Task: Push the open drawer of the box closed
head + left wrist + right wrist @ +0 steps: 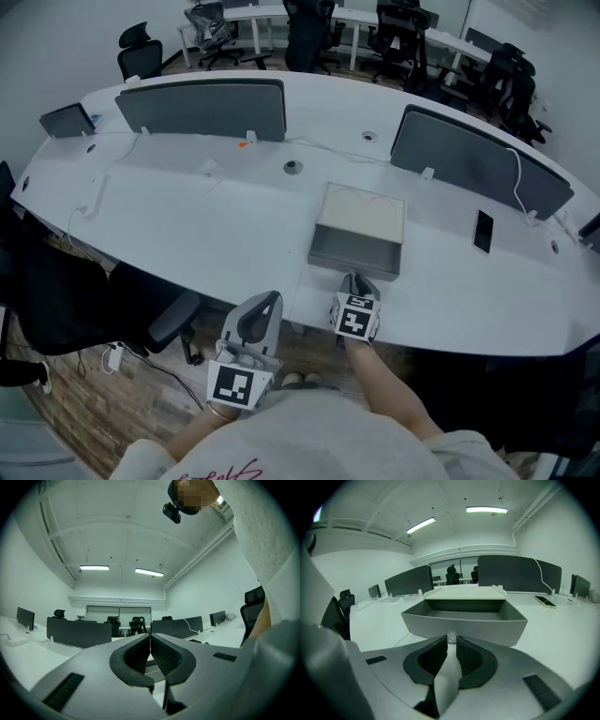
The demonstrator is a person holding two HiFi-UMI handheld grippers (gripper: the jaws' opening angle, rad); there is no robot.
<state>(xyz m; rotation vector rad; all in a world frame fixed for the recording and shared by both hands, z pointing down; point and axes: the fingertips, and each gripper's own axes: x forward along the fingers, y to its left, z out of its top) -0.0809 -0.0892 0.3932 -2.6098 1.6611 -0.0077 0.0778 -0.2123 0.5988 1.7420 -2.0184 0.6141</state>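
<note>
White curved desk (187,225) carries the box (366,211). Its open drawer (356,251) sits directly ahead of the right gripper (356,279), whose nearly closed jaws reach the drawer's front. The left gripper (266,302), jaws pressed together, hangs beside the right one at the desk edge.

A box (367,212) sits on the white curved table (187,225), its grey drawer (356,253) pulled out toward the person. The right gripper (355,279) points at the drawer's front, just short of it or touching. The left gripper (266,300) hangs off the table's near edge, well clear of the box. A dark phone (483,231) lies to the box's right.
</note>
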